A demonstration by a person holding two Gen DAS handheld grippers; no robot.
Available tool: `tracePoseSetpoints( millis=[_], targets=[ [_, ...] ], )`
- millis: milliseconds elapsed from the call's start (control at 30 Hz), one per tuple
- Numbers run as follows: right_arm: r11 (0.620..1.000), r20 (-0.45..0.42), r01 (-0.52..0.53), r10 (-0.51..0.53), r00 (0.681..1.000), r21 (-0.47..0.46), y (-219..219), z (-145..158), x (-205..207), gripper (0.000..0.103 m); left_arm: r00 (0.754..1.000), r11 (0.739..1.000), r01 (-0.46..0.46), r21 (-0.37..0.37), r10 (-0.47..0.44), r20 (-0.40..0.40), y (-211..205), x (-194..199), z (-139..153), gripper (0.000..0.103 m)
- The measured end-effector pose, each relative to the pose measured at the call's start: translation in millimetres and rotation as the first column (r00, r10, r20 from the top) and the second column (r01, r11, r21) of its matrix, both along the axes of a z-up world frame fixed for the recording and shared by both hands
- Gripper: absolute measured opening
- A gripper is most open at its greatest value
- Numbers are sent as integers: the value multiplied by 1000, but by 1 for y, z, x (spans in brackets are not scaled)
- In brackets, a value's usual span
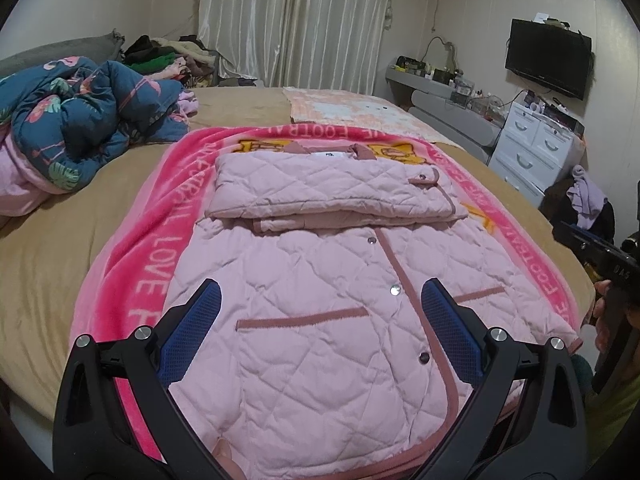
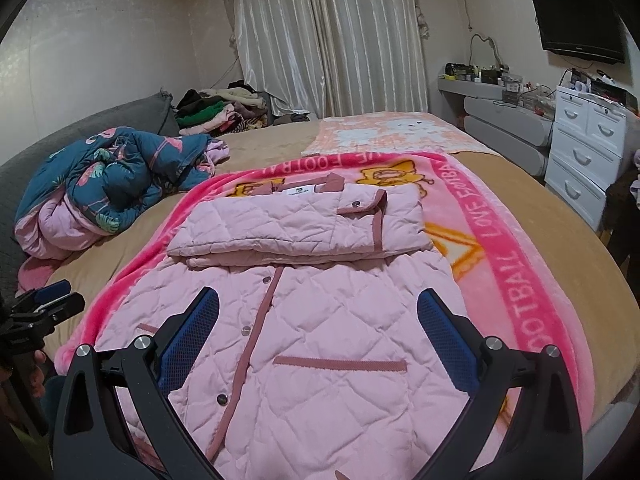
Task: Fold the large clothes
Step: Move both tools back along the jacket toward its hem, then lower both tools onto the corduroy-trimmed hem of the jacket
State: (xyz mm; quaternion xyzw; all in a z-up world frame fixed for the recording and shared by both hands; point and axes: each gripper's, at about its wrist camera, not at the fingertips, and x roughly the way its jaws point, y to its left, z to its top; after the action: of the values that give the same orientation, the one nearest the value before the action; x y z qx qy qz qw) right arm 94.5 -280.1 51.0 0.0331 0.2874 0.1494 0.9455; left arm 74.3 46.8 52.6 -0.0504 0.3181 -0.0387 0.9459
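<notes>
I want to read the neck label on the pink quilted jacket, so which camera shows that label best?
The right wrist view: the white neck label on the pink quilted jacket sits clear between the collar flaps, with dark marks visible, though too small to read. In the left wrist view the label is smaller and flatter, only a white strip.

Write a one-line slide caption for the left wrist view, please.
Open left hand-held gripper above a half-folded pink quilted jacket on a pink blanket.

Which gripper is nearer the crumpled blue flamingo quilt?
Left. The left gripper hovers over the pink jacket's quilt-side half; the right gripper is over the far half, away from the quilt.
</notes>
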Motion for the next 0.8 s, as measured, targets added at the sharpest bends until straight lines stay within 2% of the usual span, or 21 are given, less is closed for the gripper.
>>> tracePoseSetpoints(
  millis=[200, 400, 800],
  targets=[
    [1000, -17, -7, 6, 1000, -21, -3, -7, -11, 99, 1000, 1000, 1, 19, -1, -26, 0, -8, -10, 94],
    [999, -72, 1, -4, 997, -41, -15, -26, -16, 99, 998, 999, -17, 35, 19, -64, 7, -13, -25, 94],
    [995, -169, 82, -91, 981, -62, -61, -65, -25, 99, 985, 996, -69, 61, 78, -156, 24, -19, -59, 94]
  ],
)
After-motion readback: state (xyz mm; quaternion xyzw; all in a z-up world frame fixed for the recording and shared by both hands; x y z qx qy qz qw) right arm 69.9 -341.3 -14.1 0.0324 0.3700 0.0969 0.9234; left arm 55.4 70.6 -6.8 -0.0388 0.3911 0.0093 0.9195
